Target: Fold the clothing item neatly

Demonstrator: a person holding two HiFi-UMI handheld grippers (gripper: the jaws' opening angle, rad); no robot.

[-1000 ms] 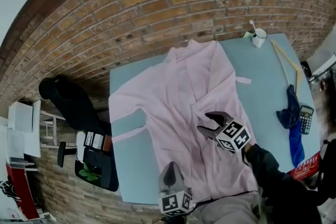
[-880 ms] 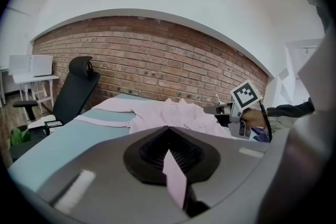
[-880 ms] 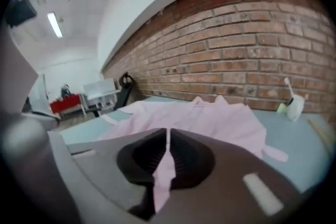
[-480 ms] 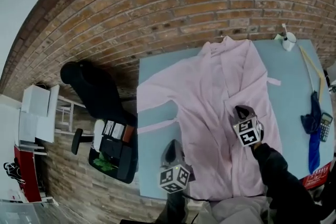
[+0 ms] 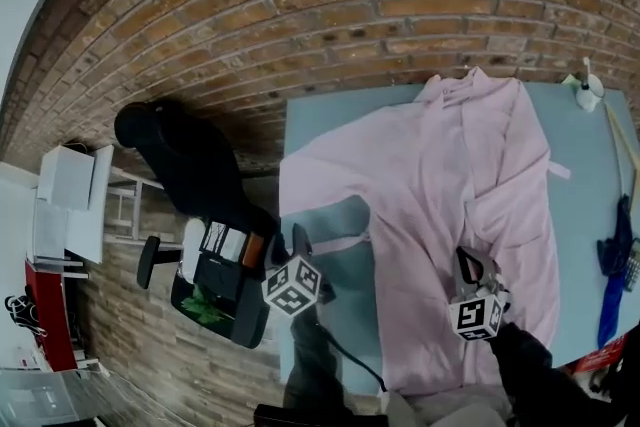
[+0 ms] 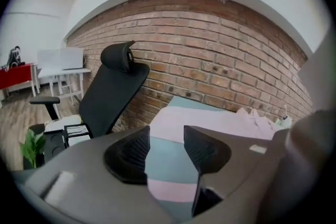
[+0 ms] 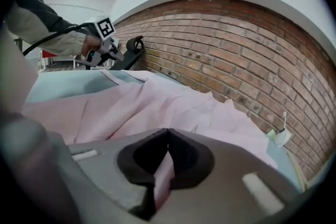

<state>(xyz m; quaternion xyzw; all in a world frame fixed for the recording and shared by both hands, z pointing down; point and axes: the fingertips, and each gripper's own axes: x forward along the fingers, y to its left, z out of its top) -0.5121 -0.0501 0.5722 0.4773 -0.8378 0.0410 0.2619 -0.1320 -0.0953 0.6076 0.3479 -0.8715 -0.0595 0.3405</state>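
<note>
A pale pink robe (image 5: 450, 175) lies spread open on the light blue table (image 5: 318, 120), collar toward the brick wall. Its belt strip (image 5: 340, 245) trails off the left sleeve. My left gripper (image 5: 301, 243) hovers at the table's left edge beside that strip. Its jaws have just been opening, and between them I see only table and the pink strip (image 6: 170, 189) below. My right gripper (image 5: 470, 265) is on the robe's front panel near the hem. In the right gripper view it (image 7: 167, 136) is shut with a fold of pink fabric (image 7: 164, 170) pinched between the pads.
A black office chair (image 5: 190, 165) and a dark bag (image 5: 215, 280) on the floor stand left of the table. A white cup (image 5: 590, 95), a wooden stick (image 5: 625, 140) and a blue cloth (image 5: 612, 275) lie at the table's right side. The brick wall (image 5: 400, 5) runs behind.
My left gripper swung from the robe's near hem out to the table's left edge and opened. My right gripper closed on the robe's front. The head view shifted left.
</note>
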